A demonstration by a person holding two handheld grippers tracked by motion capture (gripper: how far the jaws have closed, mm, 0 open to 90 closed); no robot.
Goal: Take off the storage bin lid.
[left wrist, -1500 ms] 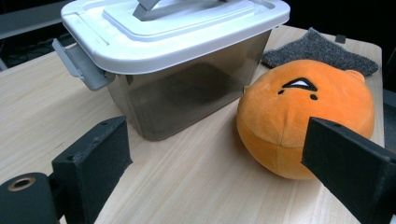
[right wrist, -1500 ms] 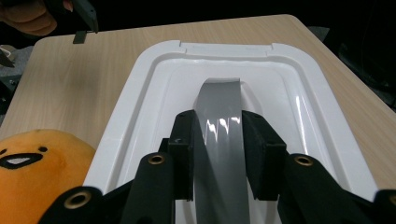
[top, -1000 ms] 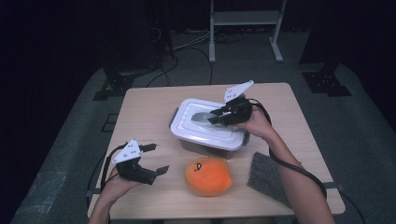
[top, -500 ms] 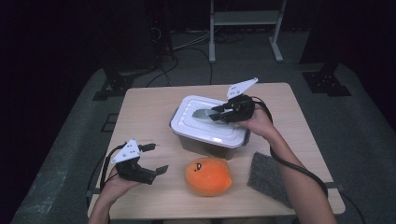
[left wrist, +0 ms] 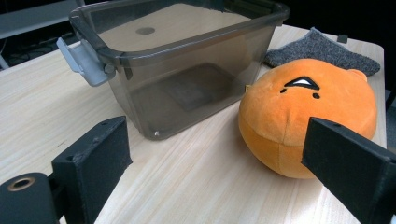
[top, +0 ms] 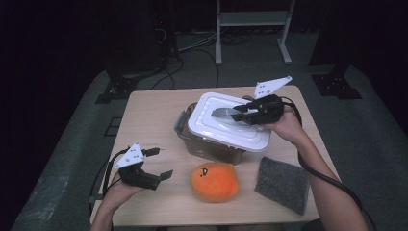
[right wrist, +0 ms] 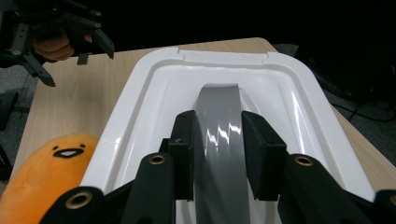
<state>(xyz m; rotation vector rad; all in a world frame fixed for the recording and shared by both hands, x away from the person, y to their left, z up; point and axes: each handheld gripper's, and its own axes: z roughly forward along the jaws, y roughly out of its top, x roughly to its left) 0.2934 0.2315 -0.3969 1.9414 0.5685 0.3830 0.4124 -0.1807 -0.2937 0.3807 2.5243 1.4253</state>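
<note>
The white lid [top: 230,128] we've just lifted off the grey storage box [top: 210,144], right claw [top: 239,113] pinching its grey handle [right wrist: 218,140], left claw [top: 159,163] spread, so the box lies open.

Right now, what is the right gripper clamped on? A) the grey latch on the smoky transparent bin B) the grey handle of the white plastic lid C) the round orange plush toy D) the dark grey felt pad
B: in the right gripper view, the right gripper has its jaws closed on either side of the grey handle of the white plastic lid, which sits lifted above the smoky transparent bin.
</note>
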